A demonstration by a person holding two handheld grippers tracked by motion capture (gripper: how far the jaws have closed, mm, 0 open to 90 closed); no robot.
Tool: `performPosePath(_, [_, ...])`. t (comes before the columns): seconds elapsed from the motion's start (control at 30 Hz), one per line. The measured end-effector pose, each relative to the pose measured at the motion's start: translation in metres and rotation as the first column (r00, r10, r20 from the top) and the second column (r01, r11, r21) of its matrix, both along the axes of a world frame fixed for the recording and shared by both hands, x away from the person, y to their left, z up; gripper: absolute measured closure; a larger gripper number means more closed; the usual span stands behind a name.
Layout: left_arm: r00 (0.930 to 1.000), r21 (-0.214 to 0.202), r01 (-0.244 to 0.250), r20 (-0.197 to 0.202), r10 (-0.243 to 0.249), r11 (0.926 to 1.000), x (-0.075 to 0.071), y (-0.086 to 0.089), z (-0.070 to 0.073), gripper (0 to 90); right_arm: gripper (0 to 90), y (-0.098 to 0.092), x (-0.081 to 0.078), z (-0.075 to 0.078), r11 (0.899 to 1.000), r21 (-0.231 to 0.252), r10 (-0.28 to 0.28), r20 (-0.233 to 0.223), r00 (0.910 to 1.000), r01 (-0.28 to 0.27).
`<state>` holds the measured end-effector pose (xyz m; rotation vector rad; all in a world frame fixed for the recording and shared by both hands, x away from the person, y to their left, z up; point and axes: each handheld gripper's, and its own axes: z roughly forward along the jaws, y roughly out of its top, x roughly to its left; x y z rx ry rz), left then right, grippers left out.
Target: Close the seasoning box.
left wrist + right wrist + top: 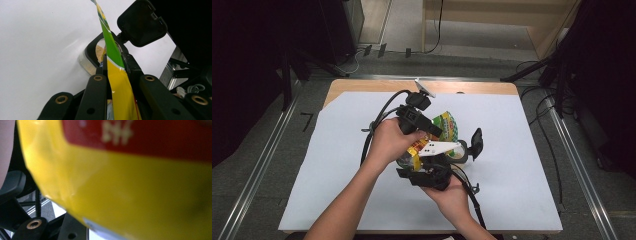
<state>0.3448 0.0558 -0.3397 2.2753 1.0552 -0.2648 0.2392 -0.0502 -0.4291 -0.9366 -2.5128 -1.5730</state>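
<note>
A yellow and green snack bag is held up over the middle of the white sheet. My left gripper is shut on it; in the left gripper view the jaws pinch the bag edge-on. Just past it stands a clear container with a black rim, pale crumbs inside and its black flip lid open. My right gripper sits below the bag, by the container. The yellow bag with a red band hides its jaws in the right gripper view.
A white sheet covers most of the wooden table. Metal rails run along both sides, and cables lie on the floor at the right.
</note>
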Motion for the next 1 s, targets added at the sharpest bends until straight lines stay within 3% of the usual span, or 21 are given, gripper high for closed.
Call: performPosePath(1.0, [0.9997,-0.033,0.019,-0.017,-0.020,0.9993,0.0018,0.0024,-0.0055,82.6,63.8,0.0001,-0.0012,-0.0005,0.999,-0.039,0.005,0.007,1.0000,-0.005])
